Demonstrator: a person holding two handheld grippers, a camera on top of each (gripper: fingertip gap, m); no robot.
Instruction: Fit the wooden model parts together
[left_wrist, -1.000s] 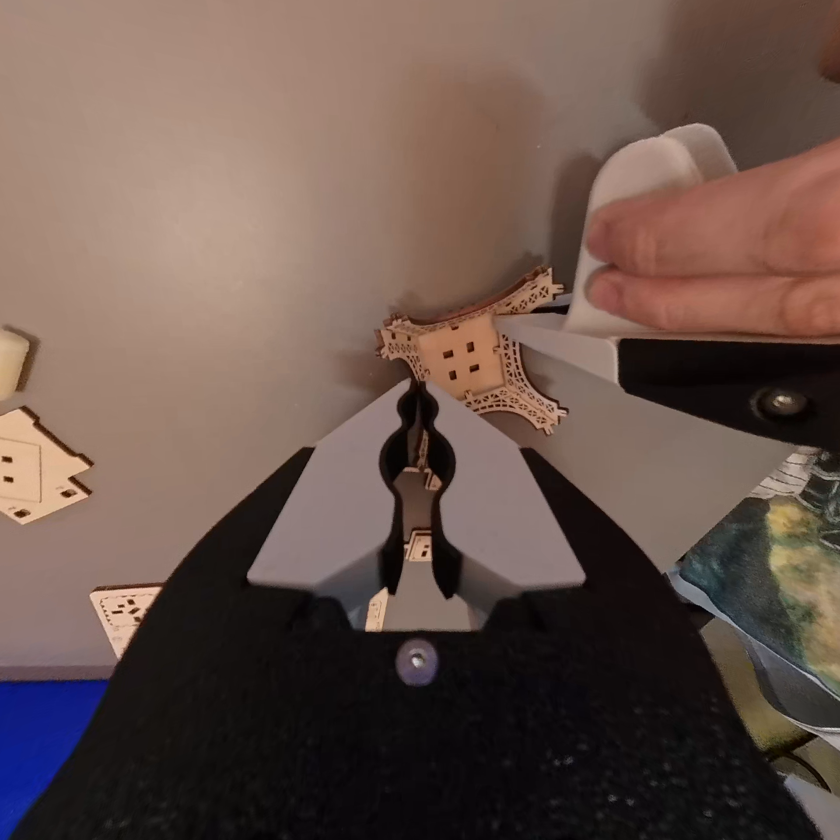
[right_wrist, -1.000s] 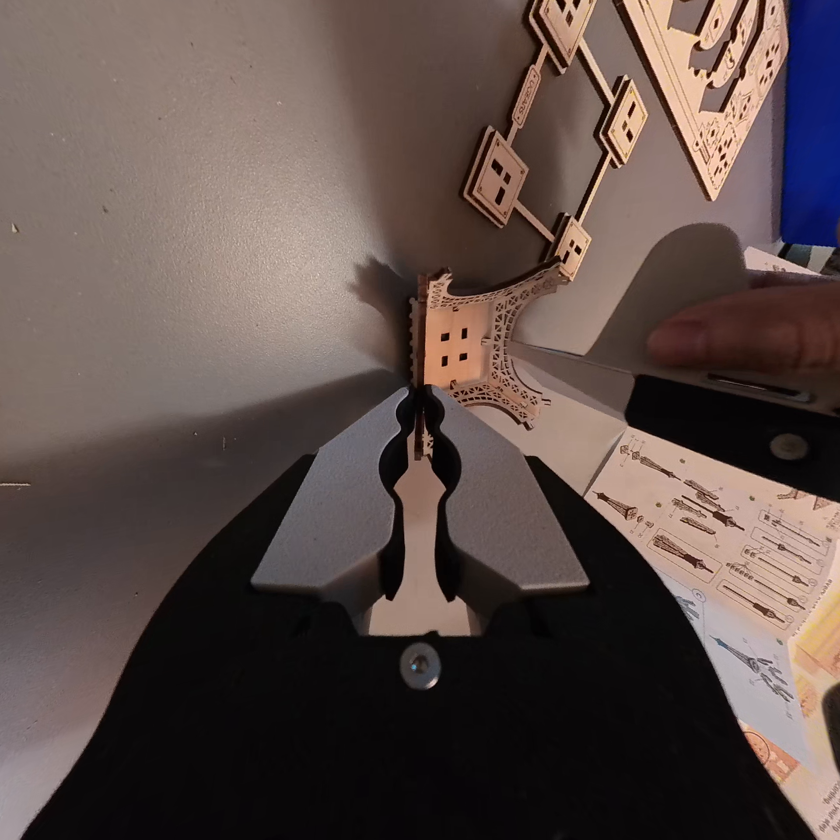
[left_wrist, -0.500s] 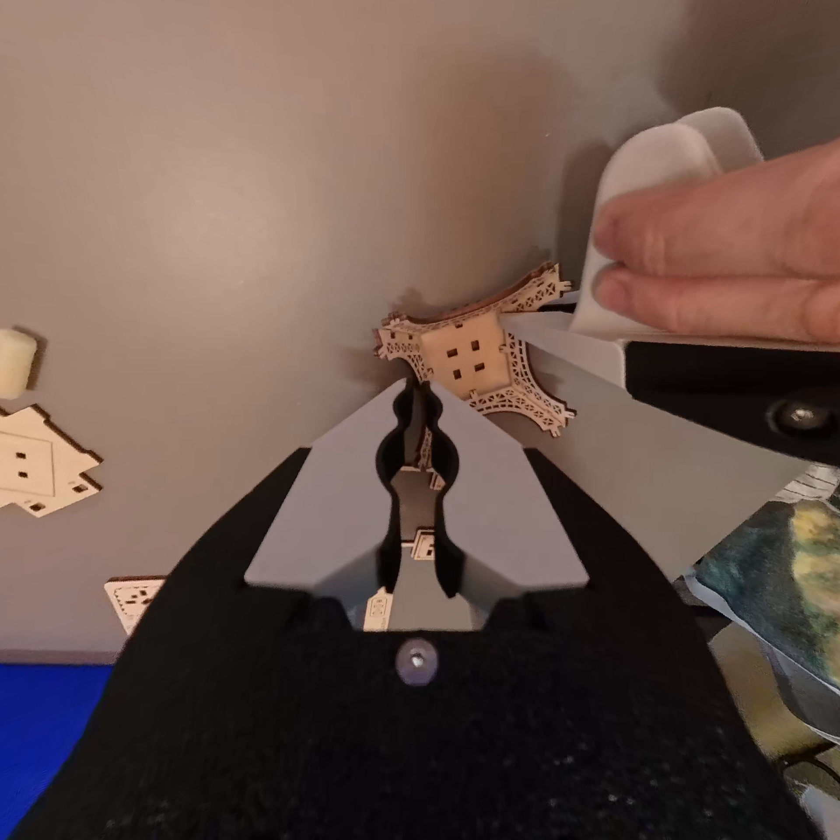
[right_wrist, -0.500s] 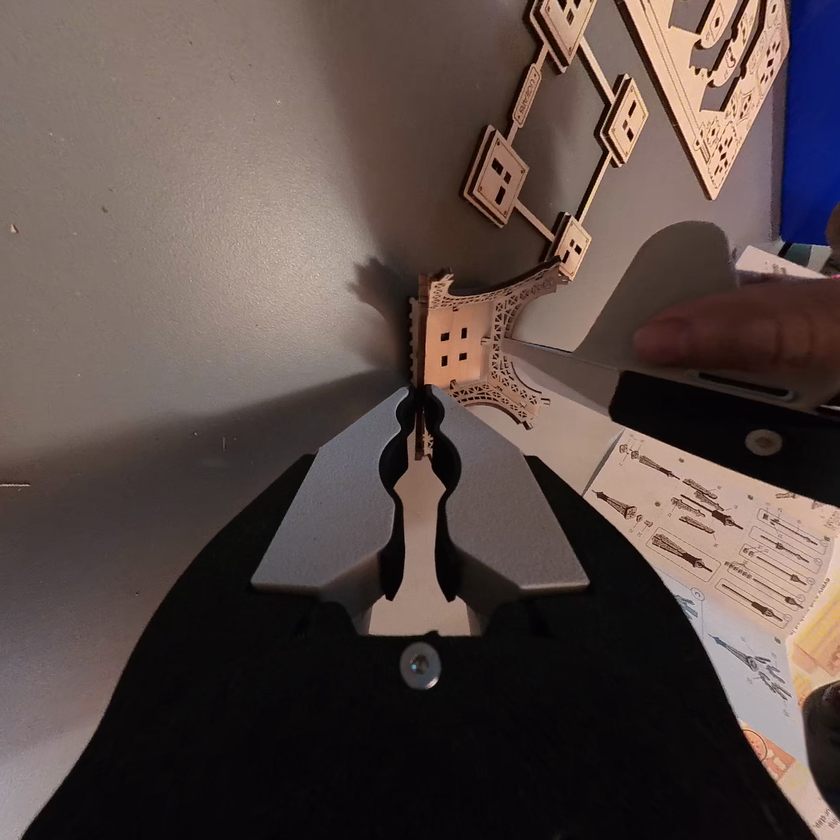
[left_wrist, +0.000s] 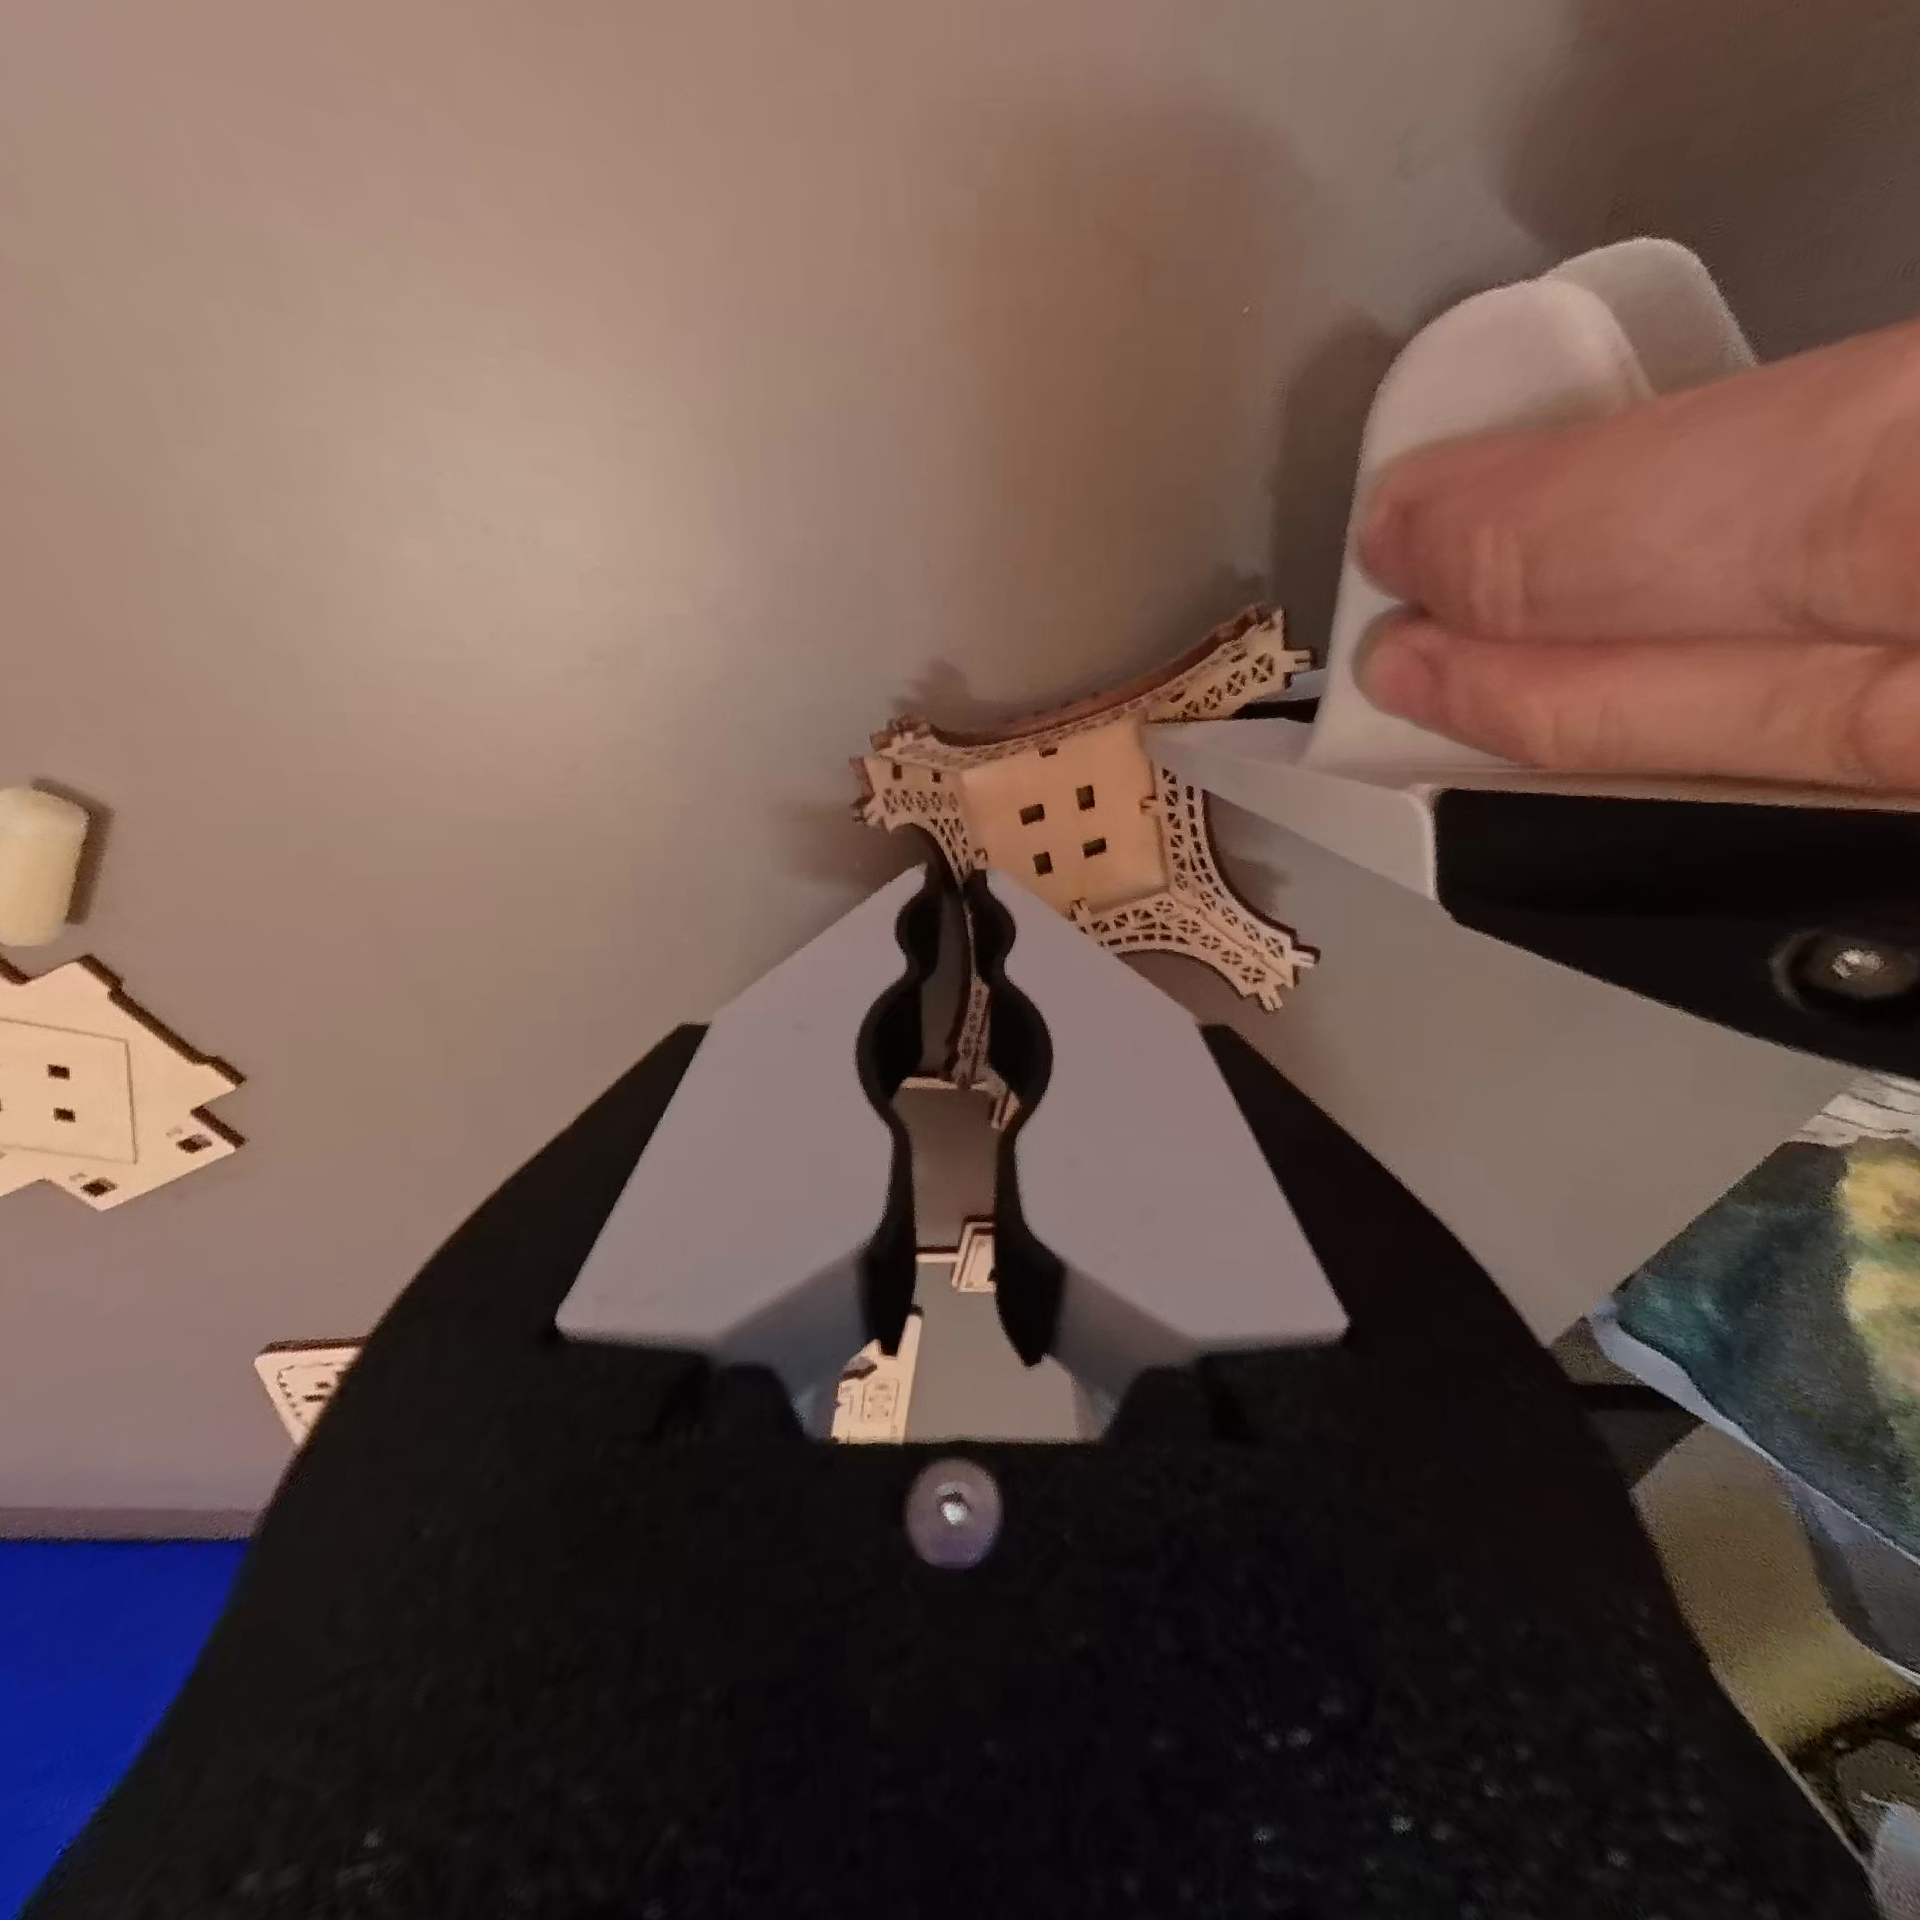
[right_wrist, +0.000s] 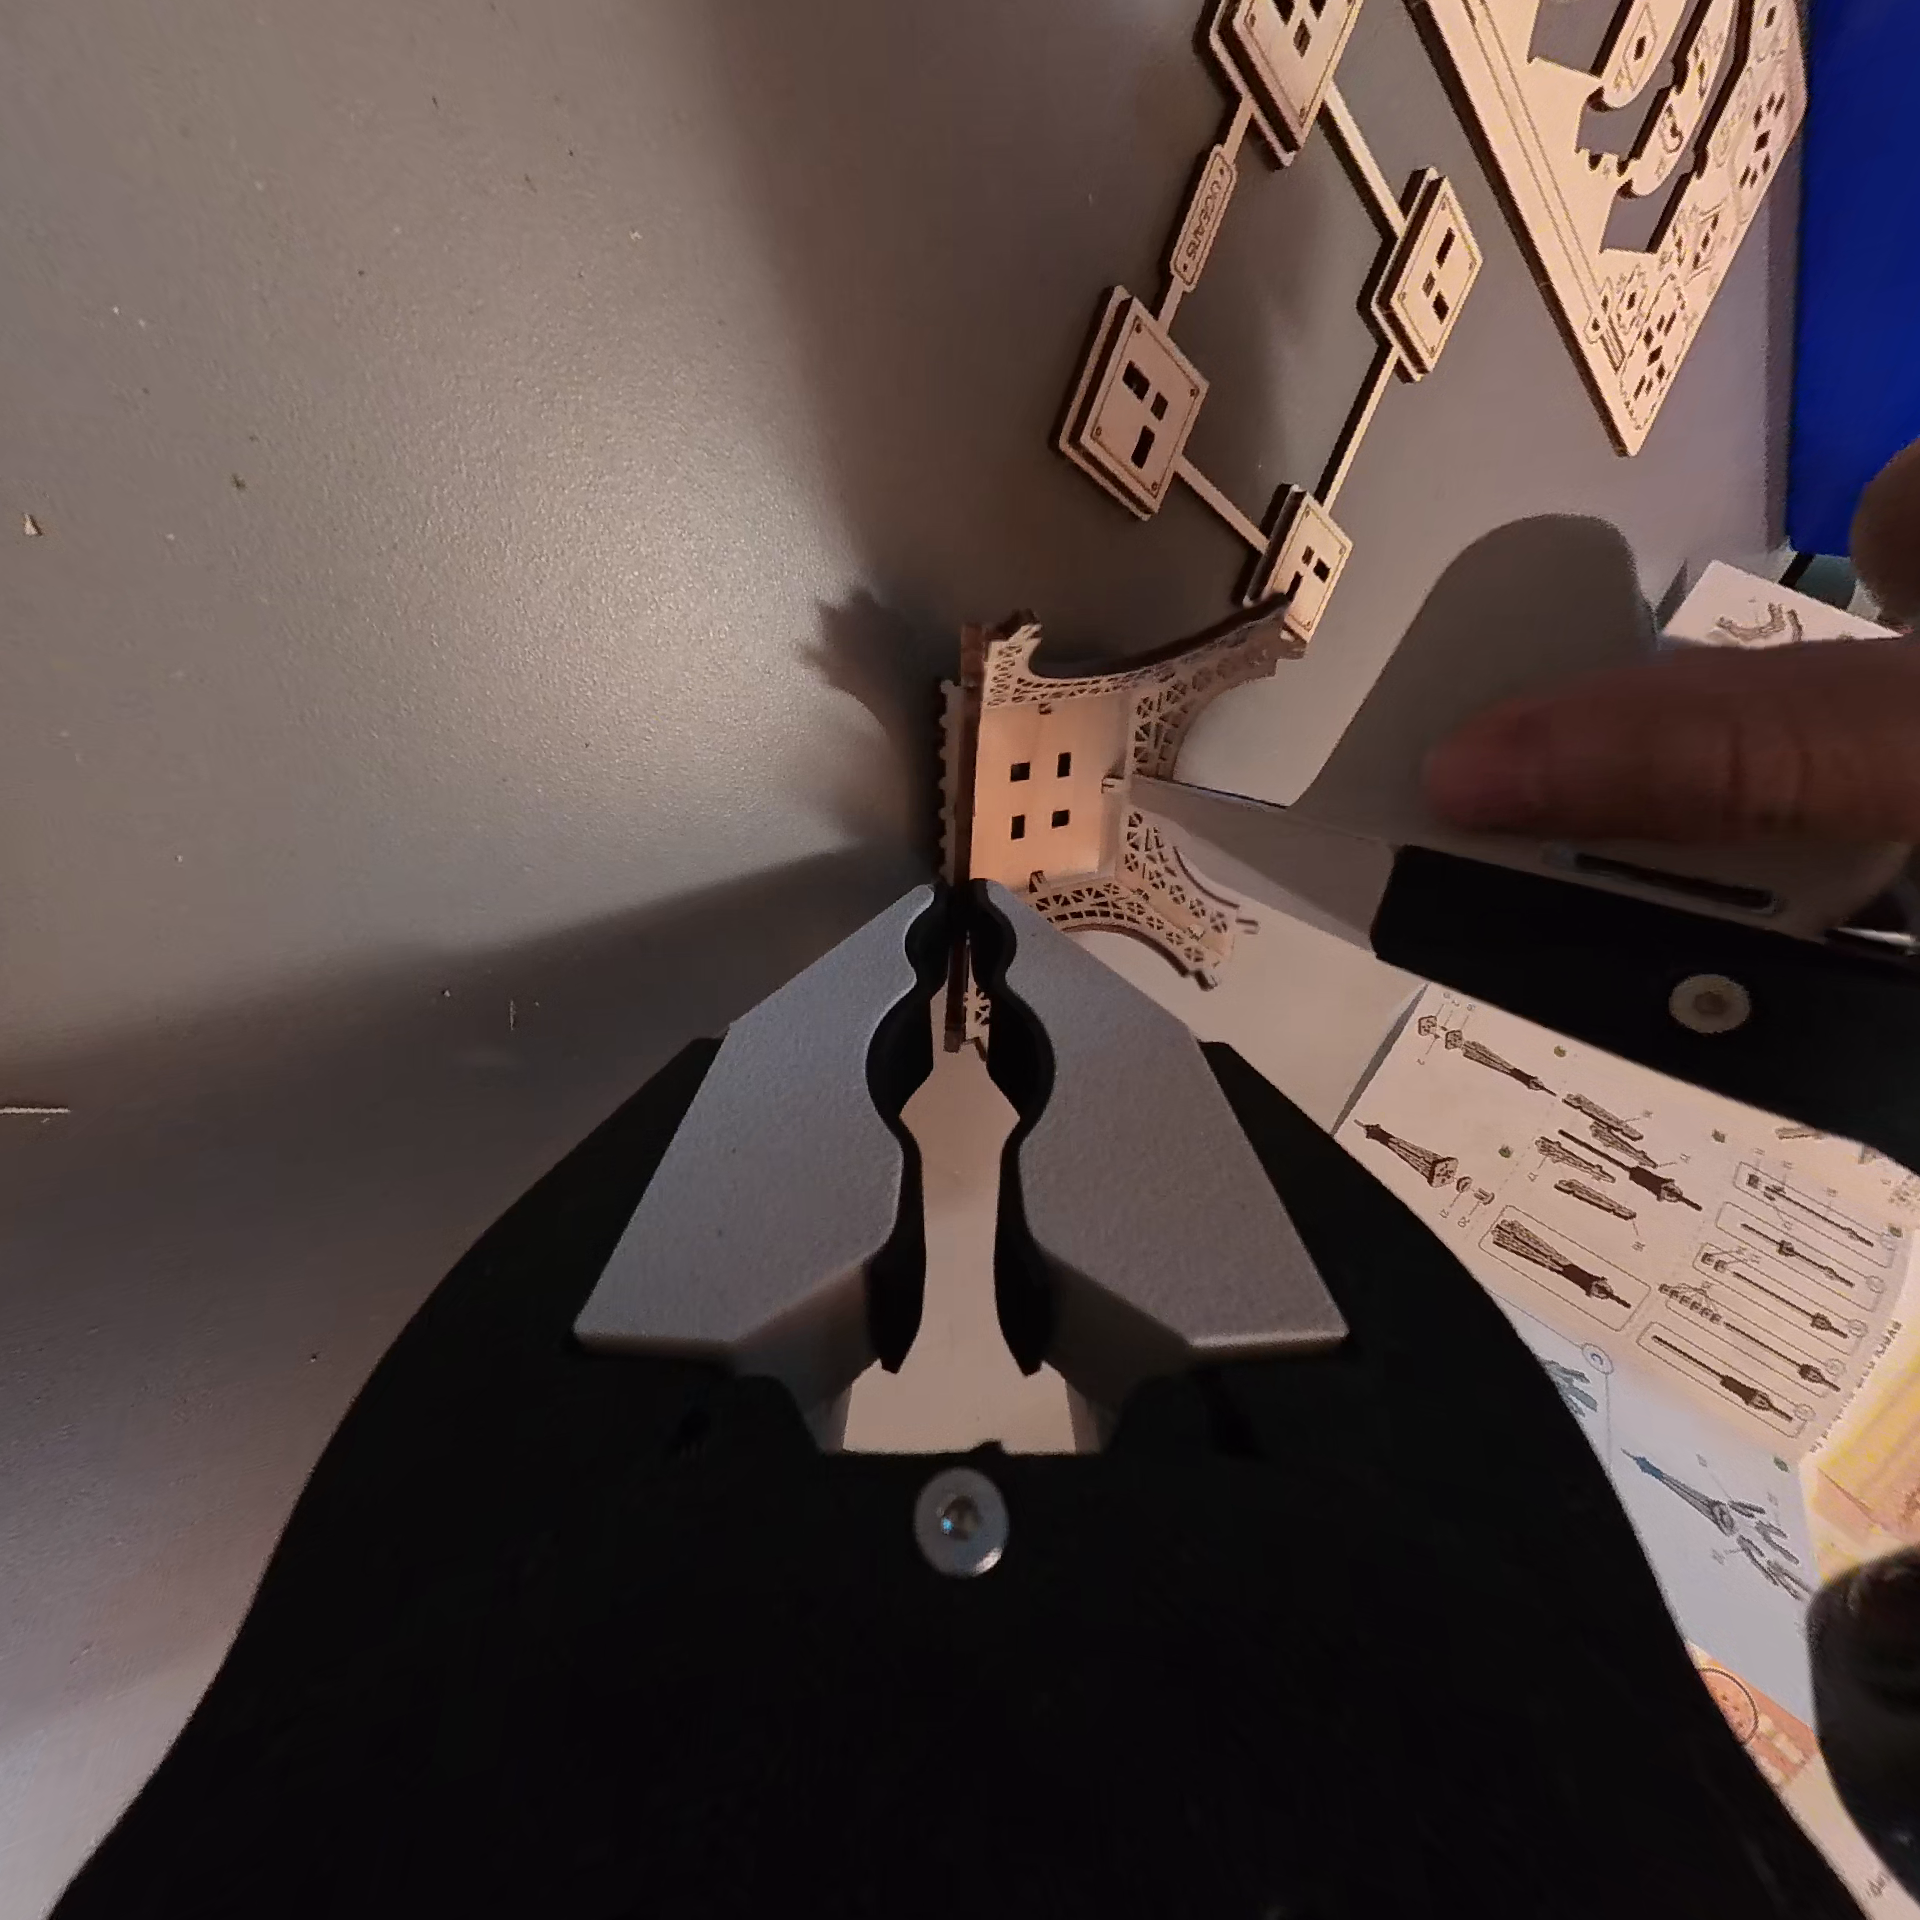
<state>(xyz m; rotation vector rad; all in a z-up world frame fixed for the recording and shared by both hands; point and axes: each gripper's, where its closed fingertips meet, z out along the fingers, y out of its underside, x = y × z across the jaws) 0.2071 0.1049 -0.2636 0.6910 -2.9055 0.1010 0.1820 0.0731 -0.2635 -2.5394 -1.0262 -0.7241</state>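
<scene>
Item 1, left claw (left_wrist: 958, 878): grey fingers on black body, tips pinched onto a lattice leg of the wooden model part (left_wrist: 1081, 831); gap between tips only as wide as the thin wood.

Item 2, right claw (right_wrist: 961, 894): same build, tips closed on the edge of a flat lattice panel of the same model part (right_wrist: 1044, 790), seen edge-on in right wrist view.

Item 3, model part: pale wood tower base, square plate w/ four small slots, four curved lattice legs. Held above the grey desk (left_wrist: 520, 468) between both claws; each claw comes in from the right in the other's view, approx. at right angles.

Item 4, hand (left_wrist: 1662, 582): fingers wrapped on the right claw's white handle, right side of left wrist view. A second hand (right_wrist: 1683, 748) lies on the left claw's housing in right wrist view.

Item 5, loose wooden pieces (left_wrist: 94, 1091): flat on desk, left, w/ a small cream cylinder (left_wrist: 36, 868) just beyond.

Item 6, instruction sheet (right_wrist: 1621, 1226): printed diagrams, on desk at right, below left claw.

Item 7, chain of square wooden tiles (right_wrist: 1278, 343): joined by thin strips, flat on desk beyond model part. Cut-out wooden sheet (right_wrist: 1621, 177) farther right; blue surface (right_wrist: 1855, 260) at far edge.
</scene>
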